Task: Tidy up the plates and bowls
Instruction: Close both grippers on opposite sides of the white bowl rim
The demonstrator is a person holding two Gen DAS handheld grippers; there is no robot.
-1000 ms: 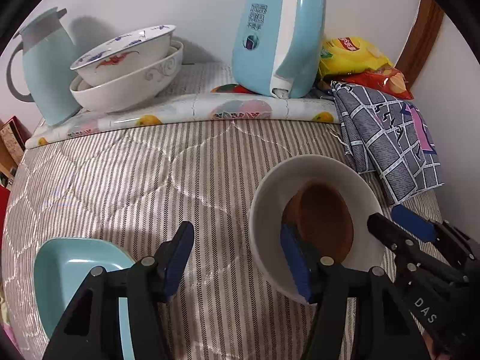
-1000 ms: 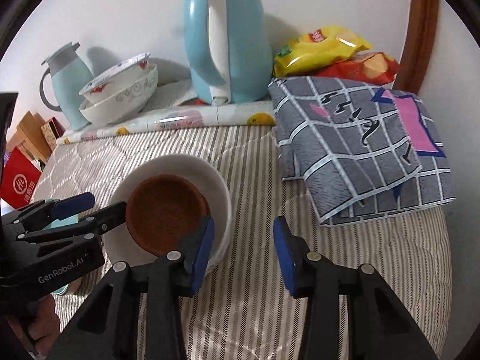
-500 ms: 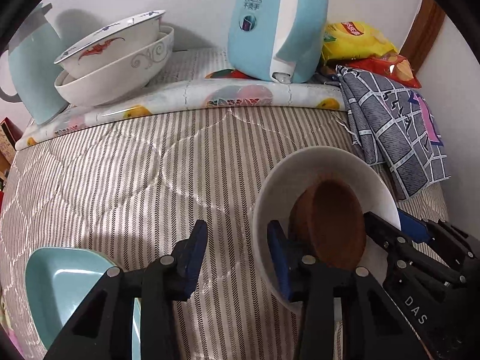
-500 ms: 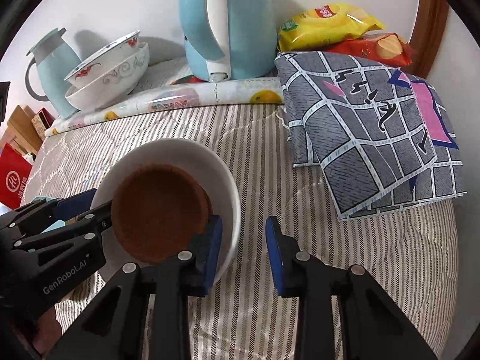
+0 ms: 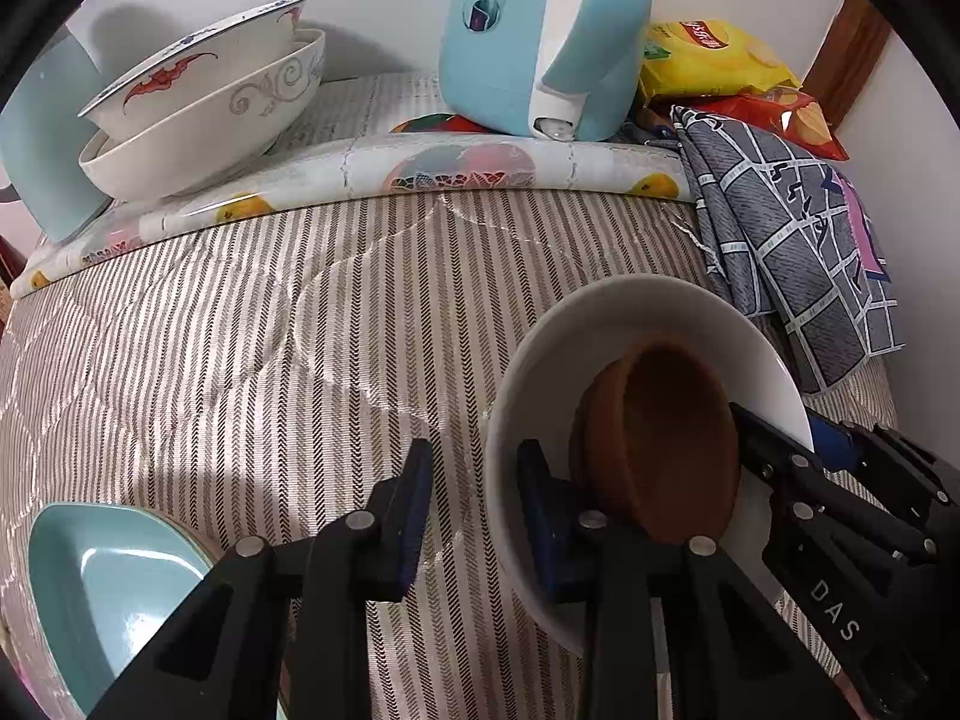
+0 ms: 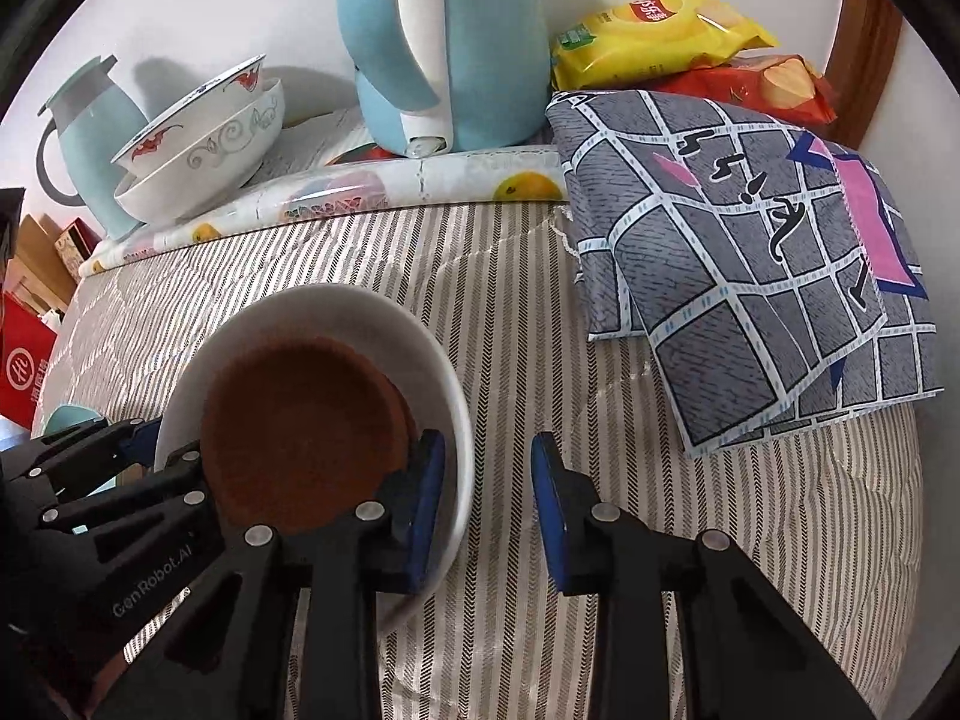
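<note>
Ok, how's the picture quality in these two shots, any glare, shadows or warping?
Left wrist view: sharp, strong fisheye bending the rolled mat; small glare on the teal plate; soft shadow behind the stacked bowls. Right wrist view: equally sharp, dark vignette at the corners, a bowl shadow on the wall, sheen on the yellow snack bag.

Bright indoor light, soft shadows on the wall, sharp focus — fisheye-bent, dark-vignetted edges
</note>
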